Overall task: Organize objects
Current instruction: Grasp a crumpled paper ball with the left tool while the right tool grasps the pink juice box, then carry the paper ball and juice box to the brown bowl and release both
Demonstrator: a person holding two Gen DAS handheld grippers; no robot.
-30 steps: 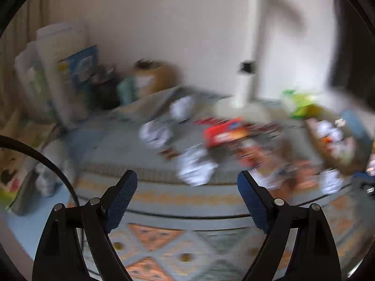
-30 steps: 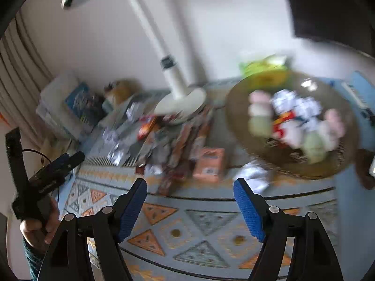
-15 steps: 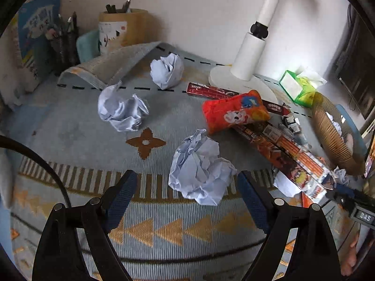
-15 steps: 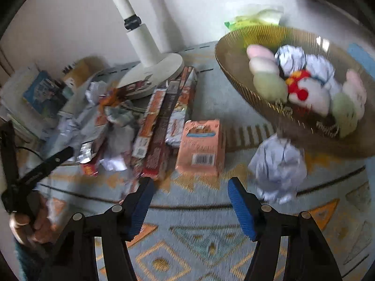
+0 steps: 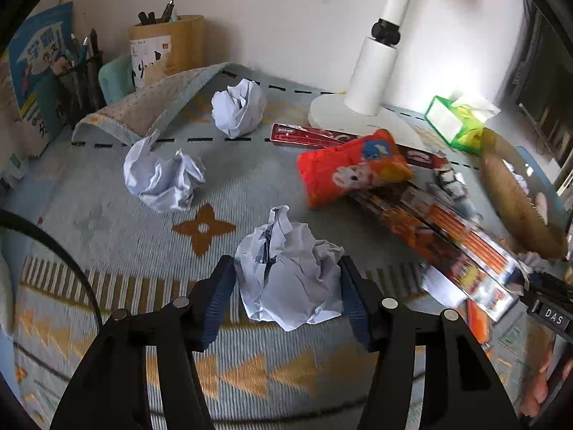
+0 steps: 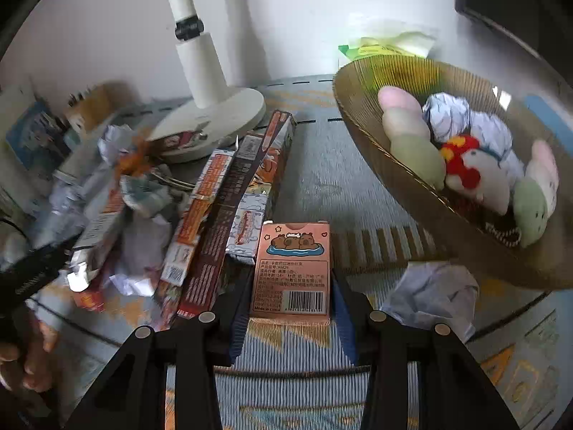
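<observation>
A patterned blue-grey cloth point(image 5: 107, 222) with orange triangles covers the table, its far left corner folded up beside a tan pen holder point(image 5: 166, 48). A white lamp point(image 5: 372, 82) stands at the far side on its round base. To the right sits a ribbed golden bowl point(image 6: 404, 175) holding plush toys and crumpled paper, with a green tissue pack point(image 5: 453, 123) behind it.

Both grippers tilt steeply down toward the cloth from the near edge. The left gripper point(image 5: 286, 297) has its jaws just closed in around a crumpled paper ball point(image 5: 290, 283) that lies near the middle of the cloth; both blue pads lie against the paper's sides, and the ball rests on the cloth. Two more paper balls point(image 5: 161, 179) lie farther off to the left, and a red snack bag point(image 5: 349, 172) lies to the far right on long flat boxes point(image 5: 440, 236).

The right gripper point(image 6: 292, 308) has likewise been closing, its jaws now standing on either side of a small pink card box point(image 6: 292, 268) with a cartoon on top and a barcode at its near end; the pads sit right at the box's edges, though I cannot tell whether they press it. The box lies flat on the cloth, just right of the long boxes and left of another paper ball point(image 6: 433, 297) under the bowl's rim. A person's hand point(image 6: 25, 354) shows at the far left.
</observation>
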